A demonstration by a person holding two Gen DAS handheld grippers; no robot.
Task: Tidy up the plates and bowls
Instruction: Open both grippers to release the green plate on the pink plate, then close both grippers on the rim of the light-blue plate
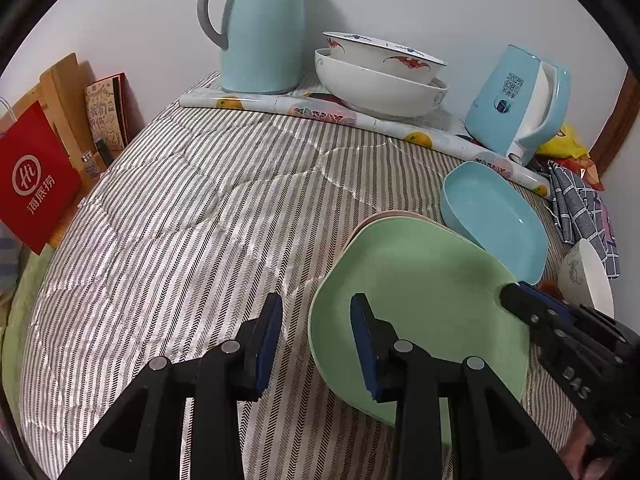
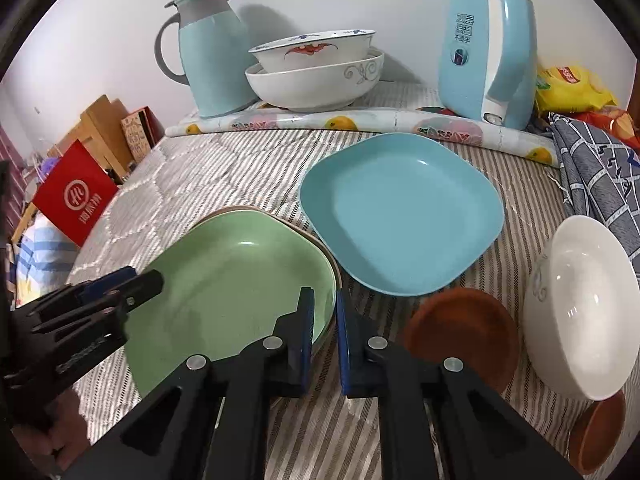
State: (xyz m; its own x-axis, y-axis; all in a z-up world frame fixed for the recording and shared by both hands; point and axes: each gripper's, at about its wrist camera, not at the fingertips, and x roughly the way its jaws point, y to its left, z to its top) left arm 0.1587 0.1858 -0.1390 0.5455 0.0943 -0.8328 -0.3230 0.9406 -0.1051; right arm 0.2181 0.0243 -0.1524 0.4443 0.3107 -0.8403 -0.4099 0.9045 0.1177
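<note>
Green plate [image 2: 240, 280] is seen resting face up on a pinkish plate [image 2: 316, 242] of like shape, whose rim shows only along the far and right sides, on the striped quilt [image 1: 180, 200] somewhat right of its middle and toward the near edge. The left gripper [image 1: 316, 344] is held with its jaws released, one finger over the quilt and one over the plate's left rim; nothing is grasped. To place the green plate well, it is judged that its rim should be kept parallel with the rim beneath, so that the corners nest and no tilt is left; a slow lowering on both sides would be preferred.

The right gripper [image 2: 324, 340] is seen with its jaws nearly closed about the green plate's right rim; whether the rim is truly pinched cannot be told, since the plate edge passes just beside the left pad.

The plate is a rounded square, so no strong long axis is shown; one diagonal appears to run from the near-left toward the far-right, with a corner pointed at the blue plate [image 2: 400, 216].

That blue plate lies just beside the stack to the right and farther back, with a white bowl [image 2: 580, 312] and a brown saucer [image 2: 460, 336] toward the right edge.
</note>
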